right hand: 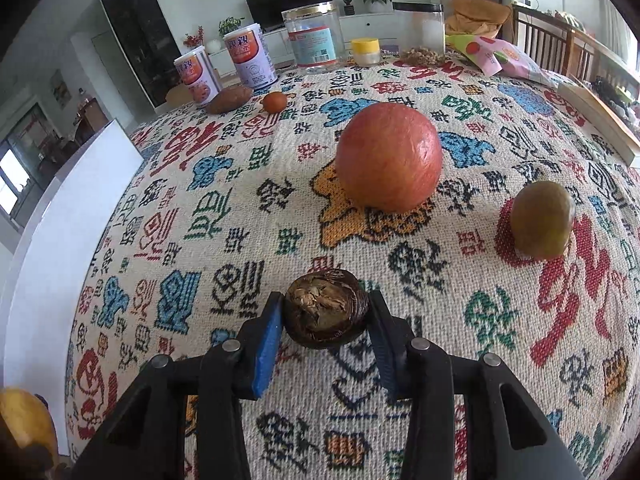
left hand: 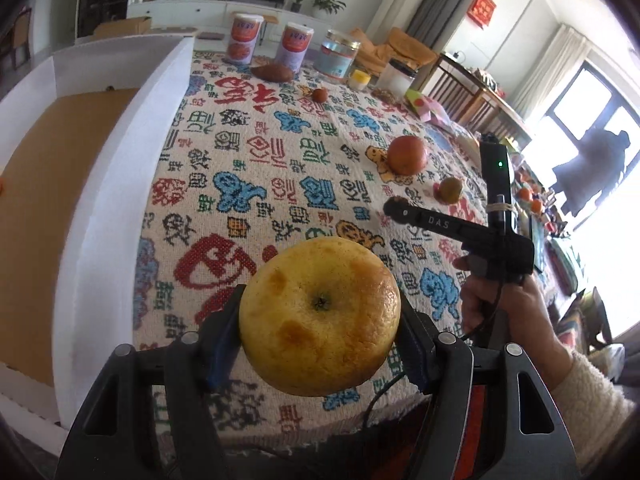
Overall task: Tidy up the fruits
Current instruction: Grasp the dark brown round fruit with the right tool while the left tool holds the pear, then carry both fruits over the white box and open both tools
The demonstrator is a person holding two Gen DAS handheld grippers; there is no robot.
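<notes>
Above the patterned tablecloth [left hand: 248,184], the left gripper [left hand: 320,320] held a yellow orange [left hand: 320,320] clamped beside the white box [left hand: 120,168]; the right gripper [right hand: 326,312] pinched a dark chestnut-like fruit [right hand: 326,312]. Next, both 2 fruits probably needed carrying to that box.

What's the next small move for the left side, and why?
Probably carry the yellow fruit left over the white box wall. The left hand-held gripper is shut on it, clear of the tablecloth, and the box's cardboard floor looks free there.
</notes>
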